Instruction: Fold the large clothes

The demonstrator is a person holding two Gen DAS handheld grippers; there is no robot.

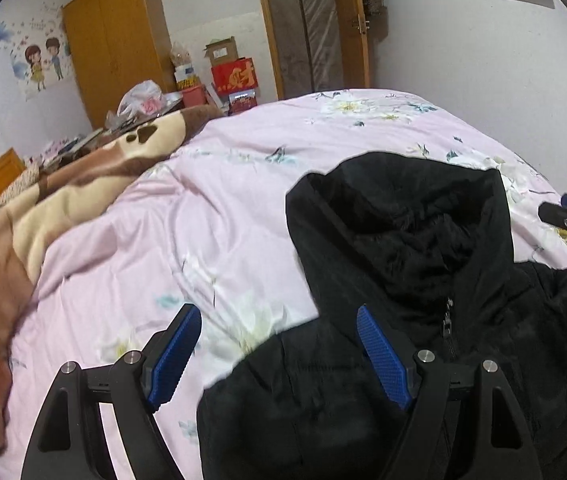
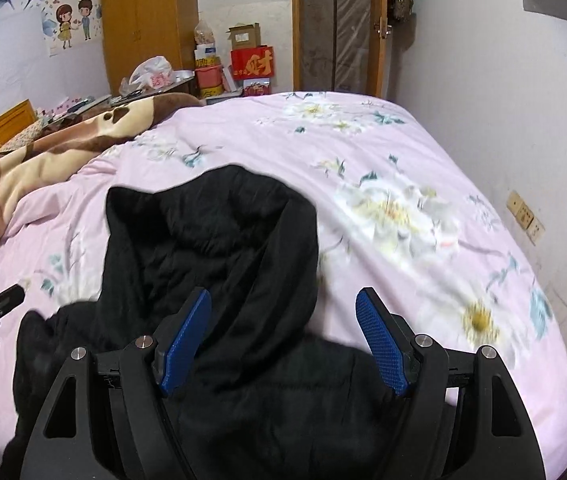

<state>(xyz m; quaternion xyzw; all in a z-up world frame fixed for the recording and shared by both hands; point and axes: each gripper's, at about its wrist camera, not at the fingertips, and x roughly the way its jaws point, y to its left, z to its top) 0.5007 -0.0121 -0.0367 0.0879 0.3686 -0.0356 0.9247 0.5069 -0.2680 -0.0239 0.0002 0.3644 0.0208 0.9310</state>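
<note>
A black hooded jacket (image 1: 423, 264) lies front-up on the pink floral quilt (image 1: 203, 216) that covers the bed, its zipper (image 1: 448, 320) closed up to the collar and its hood (image 1: 399, 200) spread flat, pointing toward twelve o'clock from where I stand. In my right wrist view the same jacket (image 2: 219, 248) fills the lower middle, with the hood reaching up toward eleven o'clock.

My left gripper (image 1: 279, 344) is released: its two blue-padded fingers (image 1: 175, 356) stand wide apart with nothing pinched between them. It hovers over the jacket's left shoulder edge, the left finger above bare quilt and the right finger above black fabric near the zipper. I cannot tell whether either pad brushes the cloth.

My right gripper (image 2: 283, 340) is likewise spread open and empty-handed, with one blue pad (image 2: 381, 344) at four o'clock over the jacket's right shoulder edge and the other over the base of the hood. Black fabric shows in the gap between them, but the pads are not pressing on it.

Each gripper shows in the other's view: the right one's tip sits at three o'clock in the left view, the left one's at nine o'clock in the right view.

A brown and cream fleece blanket (image 1: 23, 216) is bunched along the quilt's nine o'clock side. Beyond the bed, toward eleven o'clock, stand an orange wooden wardrobe (image 1: 115, 40) and stacked boxes, among them a red gift box (image 1: 233, 74). A wooden door frame (image 1: 347, 28) is at twelve o'clock.
</note>
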